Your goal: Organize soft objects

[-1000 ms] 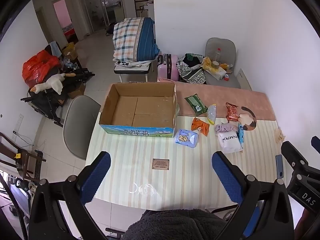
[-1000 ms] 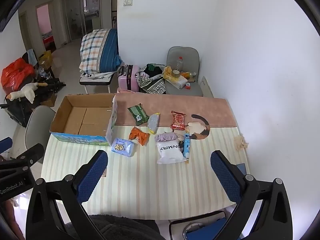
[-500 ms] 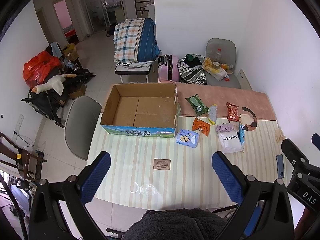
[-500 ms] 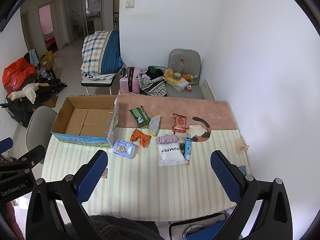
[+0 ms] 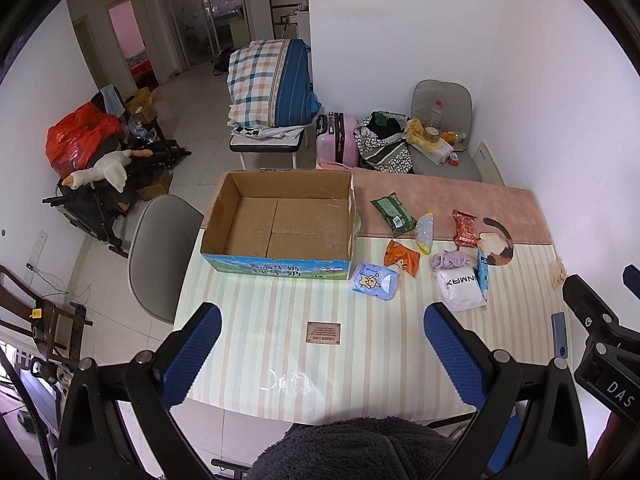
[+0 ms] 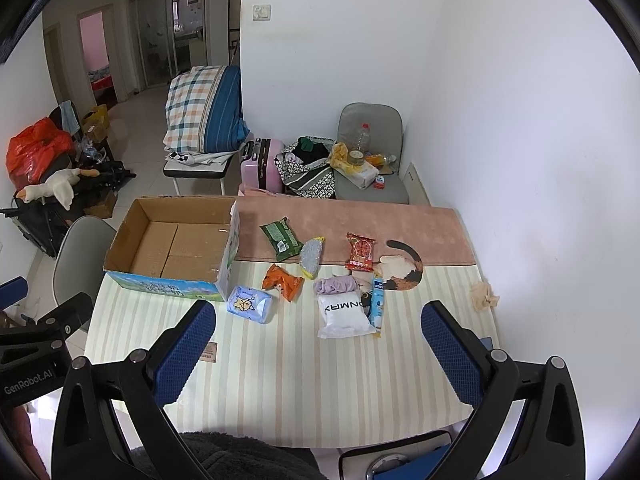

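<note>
Blue ribbed pads frame both of my views: my left gripper (image 5: 322, 354) and my right gripper (image 6: 318, 354) hang high over the near edge of the striped table (image 6: 280, 372), jaws spread wide, nothing between them.

All the soft things lie farther off, well apart from either tool. The empty cardboard box (image 5: 280, 220) sits at the far left of the table. Just beside its near right corner lies a blue tissue pack (image 6: 249, 304), then an orange packet (image 6: 282, 281). Farther right a white pouch (image 6: 346, 316) lies with a bunched lilac cloth (image 6: 335, 285) touching its far edge and a slim blue tube (image 6: 377, 301) along its right side. On the pink mat (image 6: 400, 224) beyond rest a green packet (image 6: 281, 238), a red packet (image 6: 361, 253) and a silvery pouch with yellow ends (image 6: 310, 257), perhaps a scrubber. A crumpled tissue (image 6: 484, 296) sits at the right edge.
</note>
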Action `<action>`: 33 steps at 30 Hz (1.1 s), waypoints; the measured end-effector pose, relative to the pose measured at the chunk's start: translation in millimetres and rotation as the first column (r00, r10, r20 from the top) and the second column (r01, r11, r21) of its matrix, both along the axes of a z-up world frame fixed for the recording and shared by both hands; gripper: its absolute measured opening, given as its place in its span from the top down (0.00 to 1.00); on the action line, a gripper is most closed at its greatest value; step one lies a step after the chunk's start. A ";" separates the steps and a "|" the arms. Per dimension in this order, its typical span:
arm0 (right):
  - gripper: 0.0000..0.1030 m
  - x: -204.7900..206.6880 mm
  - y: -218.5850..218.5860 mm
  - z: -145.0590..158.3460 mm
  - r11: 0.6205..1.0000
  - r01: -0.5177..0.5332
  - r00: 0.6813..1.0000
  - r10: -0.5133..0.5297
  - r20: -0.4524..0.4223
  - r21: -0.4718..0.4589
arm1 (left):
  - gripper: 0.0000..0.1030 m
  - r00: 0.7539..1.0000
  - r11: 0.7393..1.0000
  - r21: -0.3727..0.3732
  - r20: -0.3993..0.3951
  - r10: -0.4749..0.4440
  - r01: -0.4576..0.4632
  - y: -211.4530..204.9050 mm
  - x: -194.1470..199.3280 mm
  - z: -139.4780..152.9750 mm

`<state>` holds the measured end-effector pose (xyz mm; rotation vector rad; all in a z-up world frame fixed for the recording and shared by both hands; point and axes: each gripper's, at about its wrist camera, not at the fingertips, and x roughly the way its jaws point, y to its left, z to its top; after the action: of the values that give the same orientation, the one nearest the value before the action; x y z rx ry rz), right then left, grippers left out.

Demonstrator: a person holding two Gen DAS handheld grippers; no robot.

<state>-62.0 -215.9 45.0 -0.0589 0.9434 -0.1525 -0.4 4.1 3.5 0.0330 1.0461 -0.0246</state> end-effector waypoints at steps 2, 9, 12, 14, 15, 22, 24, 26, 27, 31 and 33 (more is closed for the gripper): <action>0.00 -0.3 0.6 -0.6 1.000 0.002 1.000 -0.002 0.004 -0.003 | 0.00 1.000 1.000 0.002 0.001 0.002 -0.002 0.4 0.2 0.0; 0.00 0.7 0.5 0.0 1.000 0.004 1.000 -0.004 0.005 -0.007 | 0.00 1.000 1.000 0.000 -0.004 0.001 -0.001 -1.5 4.8 2.5; 0.00 0.6 0.8 -0.5 1.000 0.003 1.000 -0.003 0.006 -0.007 | 0.00 1.000 1.000 -0.001 -0.002 0.001 -0.001 -1.8 5.1 2.8; 0.00 0.1 1.2 -0.8 1.000 0.003 1.000 -0.003 0.006 -0.010 | 0.00 1.000 1.000 0.000 -0.001 0.002 -0.002 -2.0 5.9 3.1; 0.00 0.1 1.1 -0.8 1.000 0.004 1.000 -0.004 0.007 -0.009 | 0.00 1.000 1.000 -0.001 0.000 0.002 -0.002 -2.0 6.4 3.6; 0.00 1.3 0.6 2.3 1.000 0.002 1.000 -0.002 0.007 -0.006 | 0.00 1.000 1.000 -0.002 -0.003 0.000 0.000 -3.3 9.0 4.9; 0.00 2.3 0.0 3.8 1.000 0.002 1.000 -0.002 0.008 -0.007 | 0.00 1.000 1.000 -0.002 -0.002 0.002 -0.002 -3.2 7.5 3.4; 0.00 4.8 -1.9 5.5 1.000 0.003 1.000 -0.003 0.009 -0.005 | 0.00 1.000 1.000 -0.004 -0.002 0.002 -0.002 -3.3 7.8 3.8; 0.00 4.4 -1.8 5.6 1.000 0.003 1.000 -0.003 0.009 -0.004 | 0.00 1.000 1.000 -0.001 0.000 0.002 -0.002 -3.3 6.9 3.1; 0.00 4.1 -1.3 5.9 1.000 0.002 1.000 -0.002 0.012 -0.005 | 0.00 1.000 1.000 -0.003 0.000 0.001 -0.001 -2.9 7.1 3.4; 0.00 4.8 -0.8 6.9 1.000 0.001 1.000 -0.001 0.014 -0.005 | 0.00 1.000 1.000 -0.003 0.000 0.001 -0.001 -2.7 7.2 3.6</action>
<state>-57.2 -216.7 51.9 -0.0621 0.9294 -0.1563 6.7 1.4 7.1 0.0301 1.0464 -0.0254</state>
